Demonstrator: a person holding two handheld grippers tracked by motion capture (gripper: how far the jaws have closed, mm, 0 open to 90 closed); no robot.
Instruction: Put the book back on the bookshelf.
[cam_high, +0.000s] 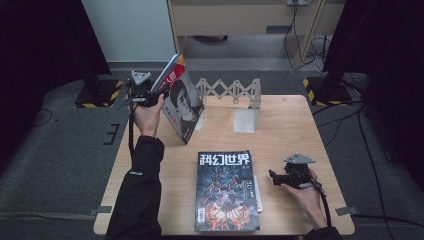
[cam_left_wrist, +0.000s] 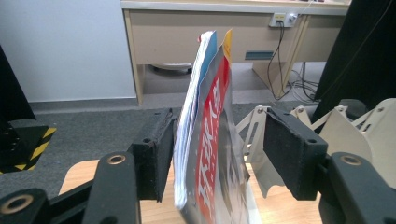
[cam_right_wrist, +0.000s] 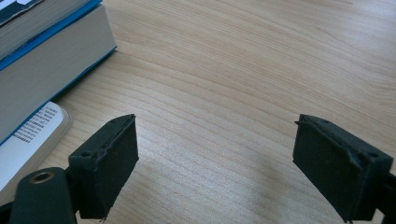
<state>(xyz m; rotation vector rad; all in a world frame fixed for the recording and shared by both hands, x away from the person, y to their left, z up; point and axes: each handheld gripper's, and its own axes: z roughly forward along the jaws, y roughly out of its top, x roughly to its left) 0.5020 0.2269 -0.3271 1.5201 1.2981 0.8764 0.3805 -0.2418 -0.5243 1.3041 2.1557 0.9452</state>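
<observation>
A magazine with a face on its cover (cam_high: 182, 102) stands tilted at the table's back left, its lower corner near the wood. My left gripper (cam_high: 162, 92) is at its upper left edge. In the left gripper view the magazine (cam_left_wrist: 210, 140) stands between the jaws of that gripper (cam_left_wrist: 217, 140). The left jaw touches the pages, and a small gap shows before the right jaw. My right gripper (cam_high: 272, 177) rests low at the front right, open and empty (cam_right_wrist: 215, 163). It points at a stack of books with a dark science-fiction cover on top (cam_high: 227, 192).
A grey expanding metal book rack (cam_high: 235, 92) stands at the back middle of the wooden table (cam_high: 285, 130), just right of the magazine; its plates show in the left gripper view (cam_left_wrist: 345, 135). The stack's blue-edged books (cam_right_wrist: 46, 70) lie left of the right jaws.
</observation>
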